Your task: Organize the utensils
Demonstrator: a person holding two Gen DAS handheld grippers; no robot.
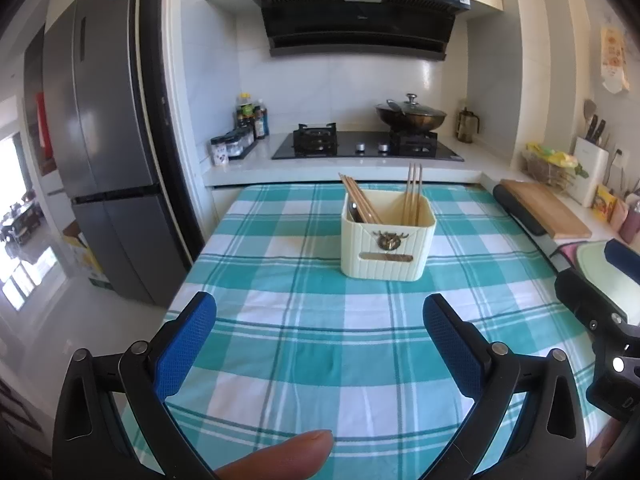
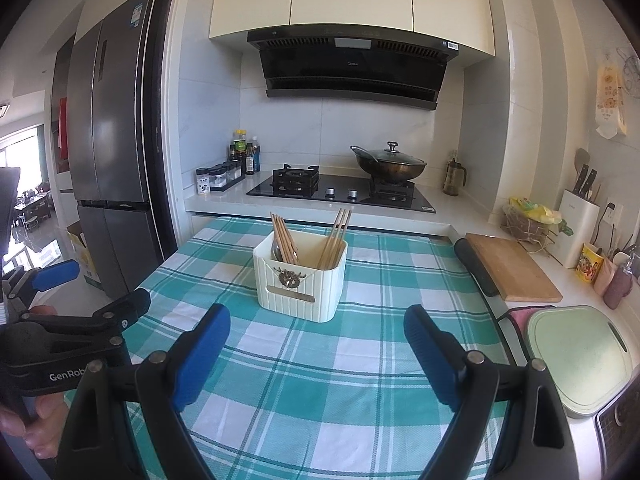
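Note:
A cream utensil holder point(image 1: 387, 240) stands on the teal plaid tablecloth point(image 1: 304, 320). It holds wooden chopsticks in its left part point(image 1: 358, 200) and right part point(image 1: 414, 192), and a metal spoon point(image 1: 354, 211). The holder also shows in the right wrist view point(image 2: 300, 278), with chopsticks point(image 2: 283, 240) and a spoon point(image 2: 277, 251). My left gripper point(image 1: 320, 320) is open and empty, in front of the holder. My right gripper point(image 2: 317, 334) is open and empty, just short of the holder. The left gripper's body shows at the left of the right wrist view point(image 2: 72, 332).
A fridge point(image 1: 104, 160) stands left of the table. Behind it is a stove point(image 1: 368, 146) with a lidded wok point(image 1: 410, 114) and bottles point(image 1: 250, 118). On the right counter lie a wooden board point(image 2: 514, 266), a green board point(image 2: 580, 352) and a knife block point(image 2: 578, 224).

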